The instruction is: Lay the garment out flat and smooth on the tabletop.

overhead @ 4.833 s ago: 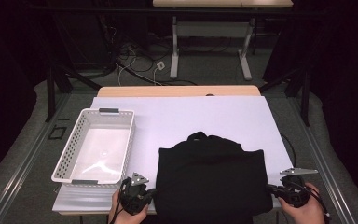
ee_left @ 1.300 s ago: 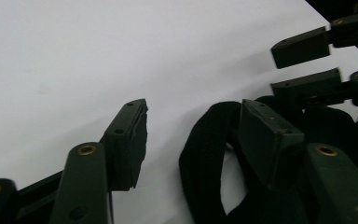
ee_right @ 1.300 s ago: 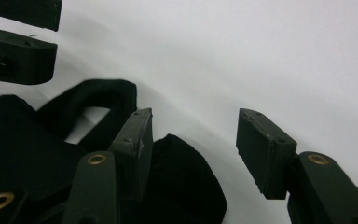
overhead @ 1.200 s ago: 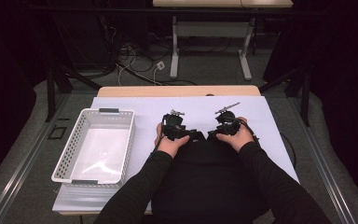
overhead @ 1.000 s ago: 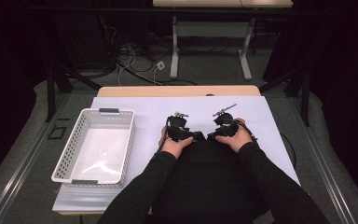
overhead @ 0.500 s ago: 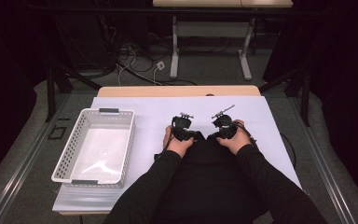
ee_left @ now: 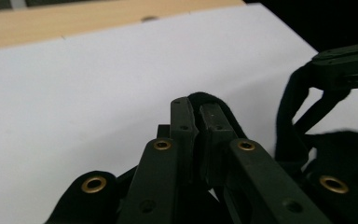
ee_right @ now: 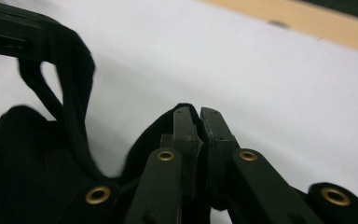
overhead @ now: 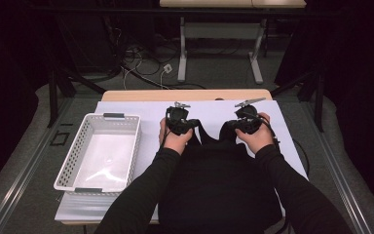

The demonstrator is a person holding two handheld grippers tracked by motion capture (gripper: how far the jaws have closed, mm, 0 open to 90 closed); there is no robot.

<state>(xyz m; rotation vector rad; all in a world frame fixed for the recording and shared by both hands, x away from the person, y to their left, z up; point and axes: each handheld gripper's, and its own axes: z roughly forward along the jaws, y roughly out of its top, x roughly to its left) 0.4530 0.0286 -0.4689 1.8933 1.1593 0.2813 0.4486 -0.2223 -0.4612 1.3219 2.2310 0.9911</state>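
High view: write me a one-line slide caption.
Both grippers, left and right, pinch the straps of a black garment on the white table, beside a white basket.

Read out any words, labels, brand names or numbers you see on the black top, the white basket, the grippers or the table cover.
No readable text anywhere.
Black garment: plain, no print or tag to be seen.
White basket: no label visible.
Left gripper and right gripper: only brass rivets, no markings.
White table cover: blank.
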